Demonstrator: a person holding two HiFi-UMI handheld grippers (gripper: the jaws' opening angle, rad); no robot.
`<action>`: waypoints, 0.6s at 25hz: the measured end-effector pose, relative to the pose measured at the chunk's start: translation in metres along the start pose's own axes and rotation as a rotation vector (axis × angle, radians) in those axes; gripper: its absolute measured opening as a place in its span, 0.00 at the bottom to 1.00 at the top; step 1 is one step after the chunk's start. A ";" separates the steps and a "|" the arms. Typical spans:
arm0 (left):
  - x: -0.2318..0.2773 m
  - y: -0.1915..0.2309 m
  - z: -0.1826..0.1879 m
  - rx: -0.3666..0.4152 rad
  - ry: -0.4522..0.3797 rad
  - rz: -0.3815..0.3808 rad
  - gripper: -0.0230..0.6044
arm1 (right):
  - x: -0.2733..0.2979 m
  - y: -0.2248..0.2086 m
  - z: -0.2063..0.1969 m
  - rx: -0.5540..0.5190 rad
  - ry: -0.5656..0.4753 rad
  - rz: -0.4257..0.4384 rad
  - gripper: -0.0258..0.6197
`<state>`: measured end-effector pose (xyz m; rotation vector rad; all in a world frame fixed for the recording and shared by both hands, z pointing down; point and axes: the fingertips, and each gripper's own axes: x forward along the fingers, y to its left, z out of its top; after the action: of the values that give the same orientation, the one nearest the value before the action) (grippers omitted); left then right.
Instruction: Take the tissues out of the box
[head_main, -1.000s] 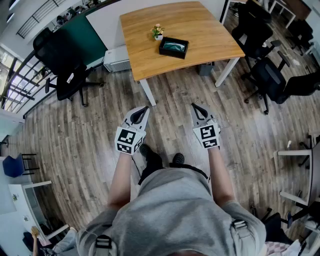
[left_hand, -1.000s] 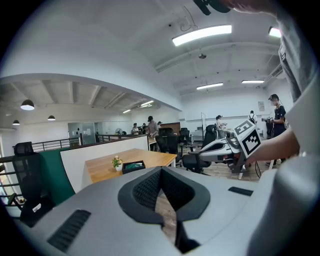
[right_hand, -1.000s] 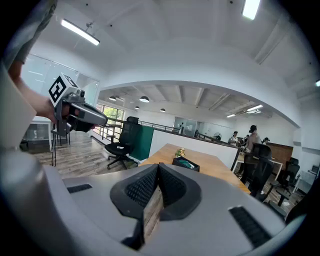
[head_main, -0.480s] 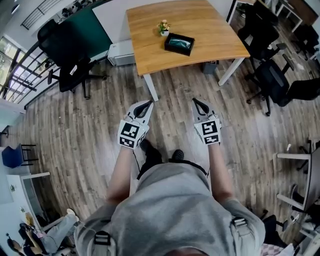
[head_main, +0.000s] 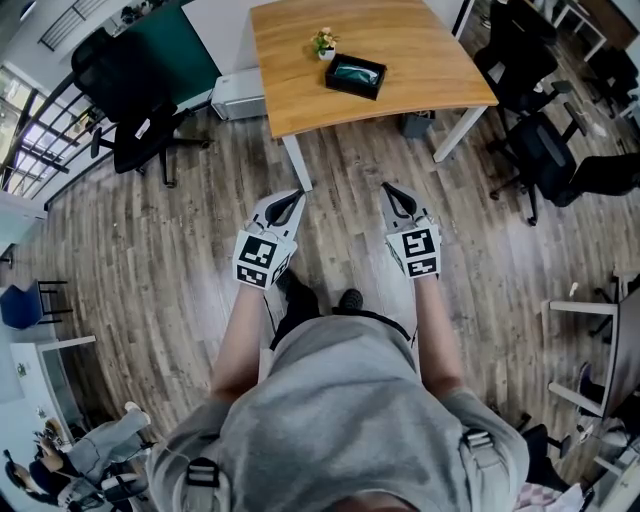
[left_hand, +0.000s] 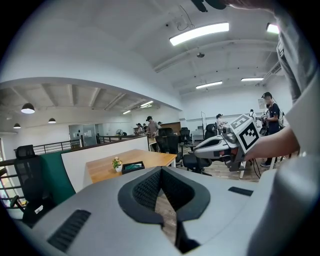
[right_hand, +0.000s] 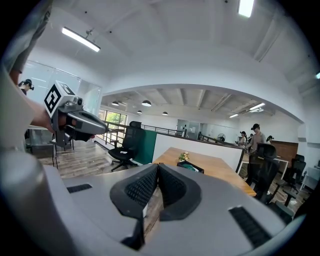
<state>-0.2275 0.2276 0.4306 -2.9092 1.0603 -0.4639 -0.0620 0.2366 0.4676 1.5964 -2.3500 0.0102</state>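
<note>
A black tissue box (head_main: 355, 76) with a pale green tissue showing on top lies on the wooden table (head_main: 420, 50), far ahead of me. It also shows small in the left gripper view as the tissue box (left_hand: 133, 166) and in the right gripper view as the tissue box (right_hand: 191, 167). My left gripper (head_main: 297, 195) and right gripper (head_main: 386, 187) are held side by side over the floor, short of the table's near edge. Both are shut and hold nothing. From the left gripper's camera the right gripper (left_hand: 197, 148) is visible.
A small flower pot (head_main: 322, 43) stands beside the box. Black office chairs (head_main: 135, 140) stand left of the table and more chairs (head_main: 545, 150) to its right. A white table leg (head_main: 297, 163) is just ahead of the left gripper. Wood plank floor lies all around.
The table and box have shifted slightly in the head view as the person walks toward them. Both grippers stay shut and level in front of the body.
</note>
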 end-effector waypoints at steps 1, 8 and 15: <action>0.000 -0.002 0.000 0.001 0.001 -0.001 0.07 | -0.001 -0.001 0.000 -0.001 0.000 -0.001 0.04; 0.003 -0.010 -0.004 0.007 0.016 -0.001 0.07 | -0.005 -0.006 -0.001 -0.003 -0.002 -0.021 0.05; 0.003 -0.010 0.000 0.029 0.012 0.008 0.07 | -0.007 -0.014 -0.002 0.007 0.006 -0.047 0.09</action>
<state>-0.2189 0.2340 0.4322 -2.8801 1.0571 -0.4929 -0.0463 0.2379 0.4655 1.6520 -2.3102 0.0126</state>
